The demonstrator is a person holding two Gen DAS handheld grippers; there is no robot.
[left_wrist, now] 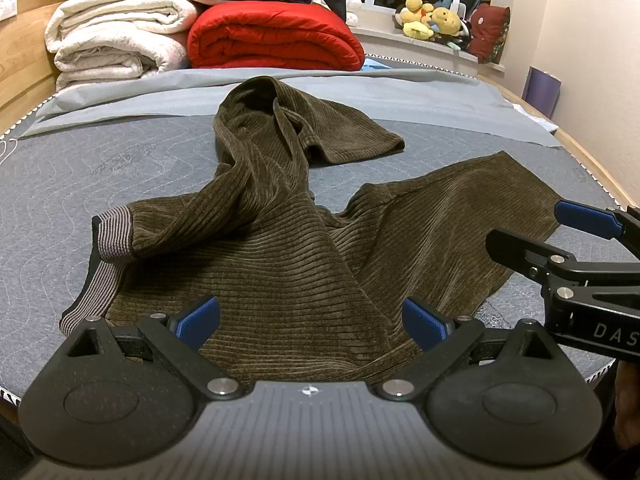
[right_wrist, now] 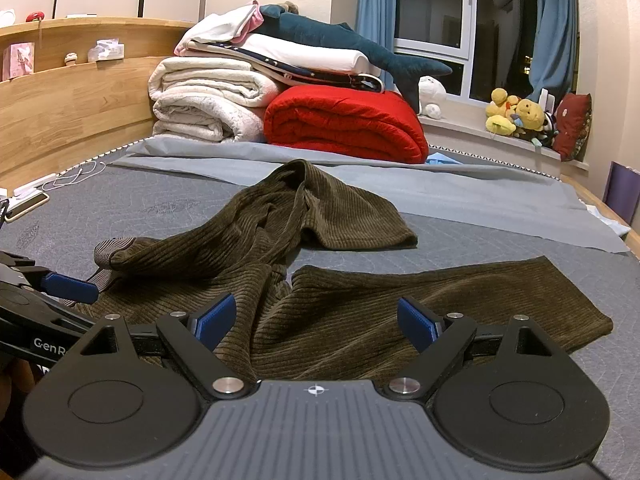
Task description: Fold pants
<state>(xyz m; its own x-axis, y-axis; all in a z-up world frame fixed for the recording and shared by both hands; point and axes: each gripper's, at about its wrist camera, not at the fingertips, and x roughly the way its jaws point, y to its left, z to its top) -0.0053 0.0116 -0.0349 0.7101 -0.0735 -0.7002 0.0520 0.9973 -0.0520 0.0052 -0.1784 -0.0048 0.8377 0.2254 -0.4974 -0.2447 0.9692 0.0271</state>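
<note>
Bedroom at night; grey quilted mattress (left_wrist: 100, 184) with a lighter grey sheet (left_wrist: 360, 92) laid across its far part, wooden headboard (right_wrist: 60, 112) at 9 o'clock in the right wrist view. At 12 o'clock on the bed: folded white blankets (right_wrist: 204, 108), a rolled red duvet (right_wrist: 348, 124), and a dark teal plush shark (right_wrist: 340, 44) on top of the stack. Yellow plush toys (right_wrist: 516, 116) sit on the windowsill at 2 o'clock, blue curtains (right_wrist: 556, 20) above. The pants (left_wrist: 304, 264), olive-brown corduroy, lie crumpled and unfolded mid-mattress: striped waistband (left_wrist: 104, 256) at 9 o'clock, 1 leg twisted back toward 12 o'clock, the other spread flat toward 3 o'clock. Left gripper (left_wrist: 312, 320): jaws spread wide, blue pads (left_wrist: 200, 320) over the near edge of the cloth, nothing pinched; contact with the fabric cannot be judged. Right gripper (right_wrist: 316, 322): jaws equally wide apart above the flat leg, holding nothing. Legible print: "DAS" on the right gripper body at 3 o'clock in the left wrist view; "GenR" on the left gripper body at 9 o'clock in the right wrist view, both cut off.
</note>
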